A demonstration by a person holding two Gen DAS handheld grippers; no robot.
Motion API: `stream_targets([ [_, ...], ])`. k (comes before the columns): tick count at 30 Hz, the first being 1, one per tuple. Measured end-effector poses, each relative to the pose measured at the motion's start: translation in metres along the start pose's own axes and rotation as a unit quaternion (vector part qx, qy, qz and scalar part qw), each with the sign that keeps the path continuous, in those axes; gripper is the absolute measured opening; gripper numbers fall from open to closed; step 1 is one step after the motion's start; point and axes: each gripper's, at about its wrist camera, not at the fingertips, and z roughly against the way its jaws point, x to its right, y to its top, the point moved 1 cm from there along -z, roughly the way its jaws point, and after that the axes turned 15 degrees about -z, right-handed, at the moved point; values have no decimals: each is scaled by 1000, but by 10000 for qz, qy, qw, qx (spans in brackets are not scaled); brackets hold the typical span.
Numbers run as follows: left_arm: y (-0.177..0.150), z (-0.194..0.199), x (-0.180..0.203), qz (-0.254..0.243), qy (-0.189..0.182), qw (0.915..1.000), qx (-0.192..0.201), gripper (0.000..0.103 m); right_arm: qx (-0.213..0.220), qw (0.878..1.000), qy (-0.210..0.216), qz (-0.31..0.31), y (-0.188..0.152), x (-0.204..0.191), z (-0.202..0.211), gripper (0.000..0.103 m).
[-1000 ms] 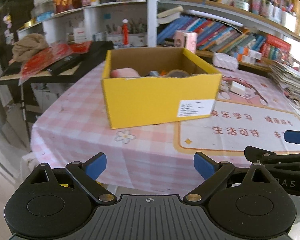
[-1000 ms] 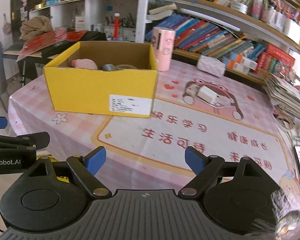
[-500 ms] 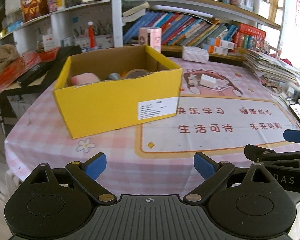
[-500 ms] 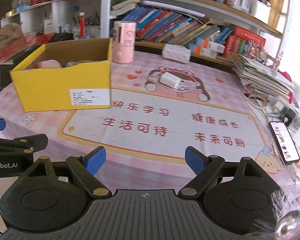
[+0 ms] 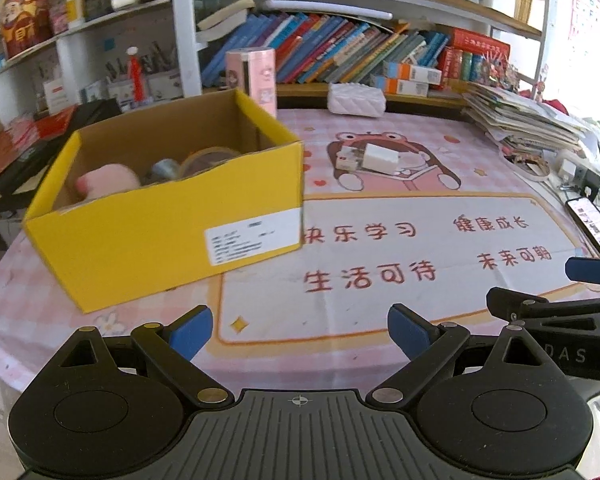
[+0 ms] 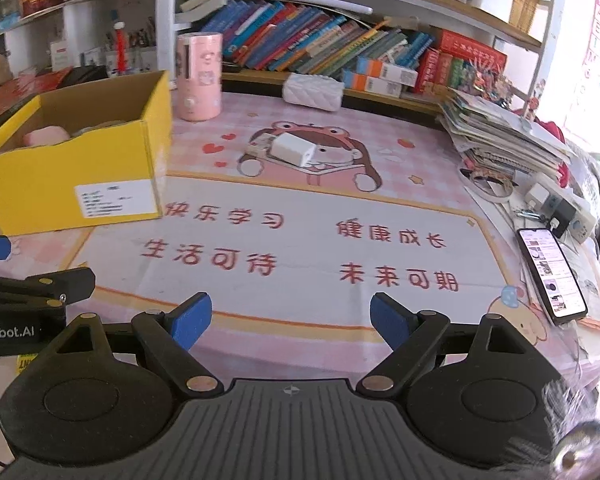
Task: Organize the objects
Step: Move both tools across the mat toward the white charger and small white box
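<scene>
A yellow cardboard box (image 5: 172,236) (image 6: 68,188) stands on the left of the pink table mat. It holds a pink soft item (image 5: 108,178), a grey-blue object and a tape roll (image 5: 208,158). A white charger block (image 5: 380,158) (image 6: 292,148) lies on the mat's frog picture, with a smaller white piece beside it. My left gripper (image 5: 300,330) is open and empty at the table's near edge. My right gripper (image 6: 290,318) is open and empty beside it, also at the near edge.
A pink cylinder (image 6: 198,76) and a white quilted pouch (image 6: 312,90) stand at the back. A stack of papers (image 6: 504,136), a tape ring (image 6: 486,184), a power strip (image 6: 560,208) and a lit phone (image 6: 550,276) lie at the right. Bookshelves stand behind the table.
Both grippers have swung to the right, so the box has shifted left in both views and the charger and right side of the table have come into view. Both stayed open.
</scene>
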Motion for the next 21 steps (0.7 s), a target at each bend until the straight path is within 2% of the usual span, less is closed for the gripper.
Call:
stream_targets([
  [21, 69, -68, 40, 55, -163, 9999, 12, 96, -148, 9998, 97, 11, 68, 52, -71, 84],
])
